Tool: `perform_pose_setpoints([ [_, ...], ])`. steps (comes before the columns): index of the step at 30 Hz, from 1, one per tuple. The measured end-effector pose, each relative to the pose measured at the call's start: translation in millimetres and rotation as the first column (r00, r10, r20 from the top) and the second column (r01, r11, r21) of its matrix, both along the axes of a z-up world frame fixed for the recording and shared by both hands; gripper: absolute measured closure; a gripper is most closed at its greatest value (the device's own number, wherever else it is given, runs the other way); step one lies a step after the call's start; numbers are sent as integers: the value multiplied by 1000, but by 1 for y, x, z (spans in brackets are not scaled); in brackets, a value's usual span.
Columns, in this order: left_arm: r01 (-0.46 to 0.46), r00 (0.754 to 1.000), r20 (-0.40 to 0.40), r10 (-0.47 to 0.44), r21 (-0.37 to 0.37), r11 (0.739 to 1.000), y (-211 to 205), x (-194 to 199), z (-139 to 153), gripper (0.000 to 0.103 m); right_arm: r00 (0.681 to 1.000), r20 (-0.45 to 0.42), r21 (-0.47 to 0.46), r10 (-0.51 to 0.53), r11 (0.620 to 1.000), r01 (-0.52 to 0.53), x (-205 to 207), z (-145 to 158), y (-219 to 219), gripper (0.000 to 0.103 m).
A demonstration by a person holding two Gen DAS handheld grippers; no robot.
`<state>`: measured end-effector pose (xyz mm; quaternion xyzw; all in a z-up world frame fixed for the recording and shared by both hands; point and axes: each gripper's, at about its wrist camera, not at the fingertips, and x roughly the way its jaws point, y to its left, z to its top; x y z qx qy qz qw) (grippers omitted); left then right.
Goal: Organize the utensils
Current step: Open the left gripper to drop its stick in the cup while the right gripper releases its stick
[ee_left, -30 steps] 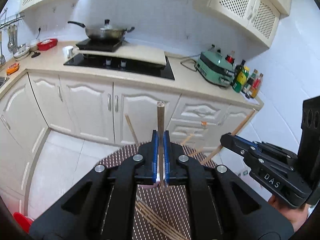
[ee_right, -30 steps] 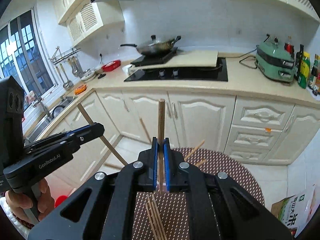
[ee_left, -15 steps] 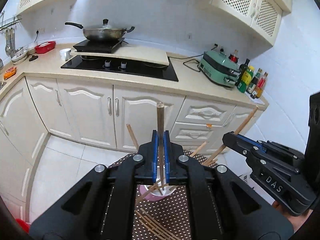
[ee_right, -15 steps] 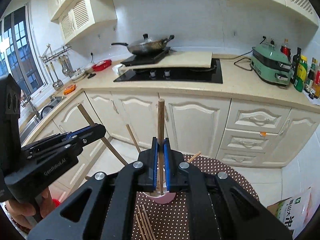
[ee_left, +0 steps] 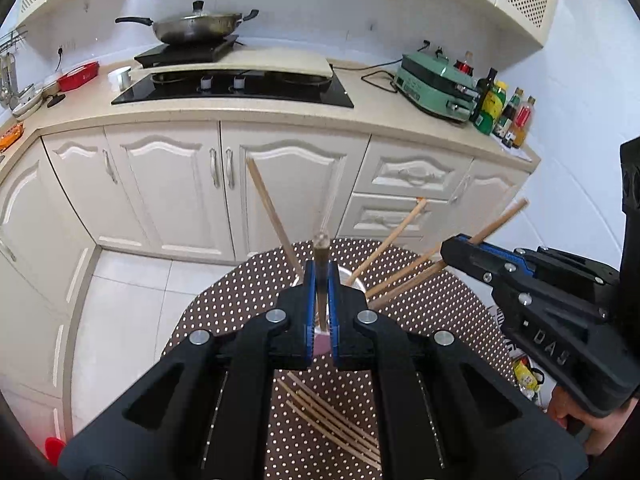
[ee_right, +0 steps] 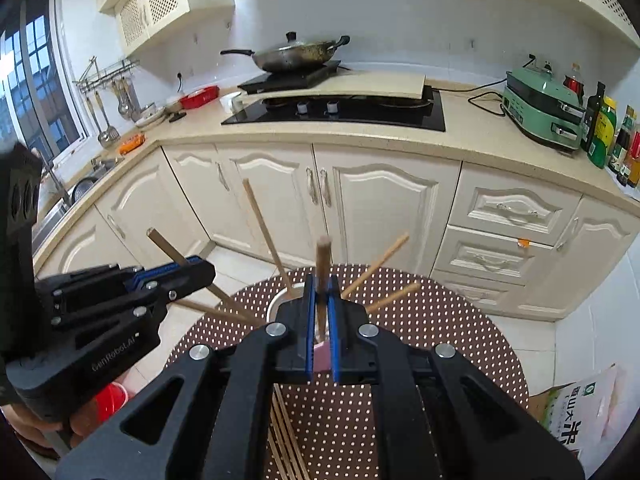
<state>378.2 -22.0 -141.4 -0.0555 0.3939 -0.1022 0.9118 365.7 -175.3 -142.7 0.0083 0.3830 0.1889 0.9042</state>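
A brown wooden chopstick (ee_left: 321, 276) is being held upright between the blue-padded jaws of the left gripper (ee_left: 321, 280), which are pressed narrow against it; its blurred top end is standing clear above the pads, and its lower end is pointing down into the pale pink round holder cup (ee_left: 322, 345), glimpsed through the gap under the jaws. A second brown wooden chopstick (ee_right: 322, 280) is being gripped the same way by the right gripper (ee_right: 321, 284), jaws closed tight on its shaft, directly over the same cup (ee_right: 320, 354) as seen in the right wrist view. Several more light wooden chopsticks (ee_left: 394, 236) are already leaning out of the cup, fanned toward the cream cabinet doors (ee_left: 168, 184) beyond it. The cup is being carried by a round counter covered with a brown white-dotted cloth (ee_left: 240, 292). On the nearer side of the cup, a loose bundle of thin wooden chopsticks (ee_left: 332, 420) is lying flat on the cloth, partly hidden under the gripper bodies. A person's hand (ee_left: 588, 428) is seen around the right gripper's handle, to the right of the cup.
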Motion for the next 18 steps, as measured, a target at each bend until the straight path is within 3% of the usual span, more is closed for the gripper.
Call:
perform_pose_setpoints([
  [18,-5,998,-64,8,40,999,-11,-12,-18,96,997,-82,-7,2,1000,-3,-3,-33,5,97],
])
